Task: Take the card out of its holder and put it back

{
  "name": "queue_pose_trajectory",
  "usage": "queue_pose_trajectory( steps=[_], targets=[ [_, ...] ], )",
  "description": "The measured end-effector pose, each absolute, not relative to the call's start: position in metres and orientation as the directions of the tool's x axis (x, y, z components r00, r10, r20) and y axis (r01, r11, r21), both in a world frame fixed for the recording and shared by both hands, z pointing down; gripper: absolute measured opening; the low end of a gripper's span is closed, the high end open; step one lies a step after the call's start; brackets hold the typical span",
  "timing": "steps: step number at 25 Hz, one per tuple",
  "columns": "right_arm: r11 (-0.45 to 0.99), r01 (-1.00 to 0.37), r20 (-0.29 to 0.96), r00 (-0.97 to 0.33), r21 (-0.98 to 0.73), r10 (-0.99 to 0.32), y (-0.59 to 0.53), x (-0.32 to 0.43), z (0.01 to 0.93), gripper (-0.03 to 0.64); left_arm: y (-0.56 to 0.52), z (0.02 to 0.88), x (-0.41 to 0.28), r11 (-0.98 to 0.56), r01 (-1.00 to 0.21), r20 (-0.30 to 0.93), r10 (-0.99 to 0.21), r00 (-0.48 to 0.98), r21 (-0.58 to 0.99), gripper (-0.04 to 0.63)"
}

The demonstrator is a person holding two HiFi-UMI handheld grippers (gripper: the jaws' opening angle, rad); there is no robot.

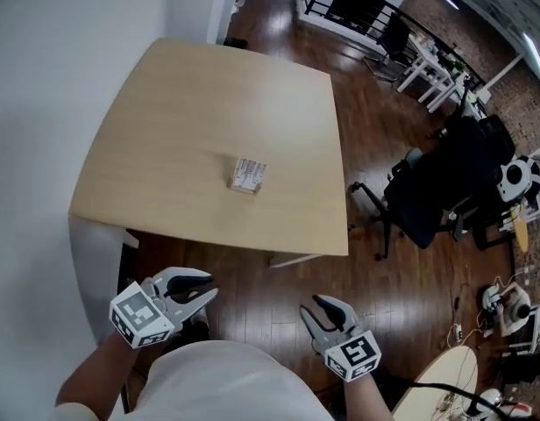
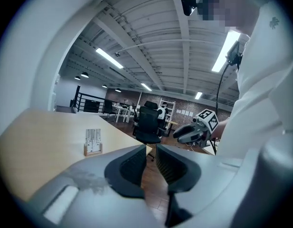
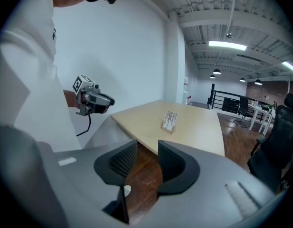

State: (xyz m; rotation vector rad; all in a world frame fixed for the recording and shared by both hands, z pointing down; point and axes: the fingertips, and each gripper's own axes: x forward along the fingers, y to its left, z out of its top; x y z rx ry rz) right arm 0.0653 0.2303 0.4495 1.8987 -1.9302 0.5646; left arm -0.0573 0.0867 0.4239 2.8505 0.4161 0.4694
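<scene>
The card (image 1: 251, 171) stood in its holder (image 1: 245, 185) on the table (image 1: 165, 139), well ahead of both tongs. The left tongs (image 1: 207, 288) and the right tongs (image 1: 319, 310) hung short of the table's near edge, over the floor (image 1: 252, 301), each with its jaws slightly apart and empty.

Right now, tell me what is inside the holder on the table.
A pale card stands upright in the wooden holder. The holder's front covers the card's lower edge, and the card's print is too small to read.
</scene>
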Motion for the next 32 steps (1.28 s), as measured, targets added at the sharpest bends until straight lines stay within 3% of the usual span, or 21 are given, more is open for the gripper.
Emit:
queue_pose_trajectory(
  steps=[8,15,20,32],
  targets=[
    [-0.041,-0.998,0.452,0.011,-0.056,-0.892,0.368,0.036,0.439,0.14,0.233,0.413,-0.068,-0.934,0.269,0.303,0.333,0.893,0.234,0.069],
    [0.002,-0.997,0.442,-0.035,-0.075,-0.897,0.438,0.0,0.445,0.129,0.322,0.421,-0.115,-0.94,0.232,0.349,0.311,0.884,0.251,0.069],
    [0.029,-0.999,0.45,-0.045,-0.042,-0.892,0.458,-0.022,0.438,0.129,0.351,0.418,-0.134,-0.935,0.222,0.351,0.313,0.882,0.277,0.069],
    [-0.11,-0.994,0.45,0.085,-0.029,-0.889,0.477,-0.041,0.42,0.123,0.356,0.384,-0.121,-0.891,0.401,0.284,0.449,0.847,0.213,0.069]
  ],
)
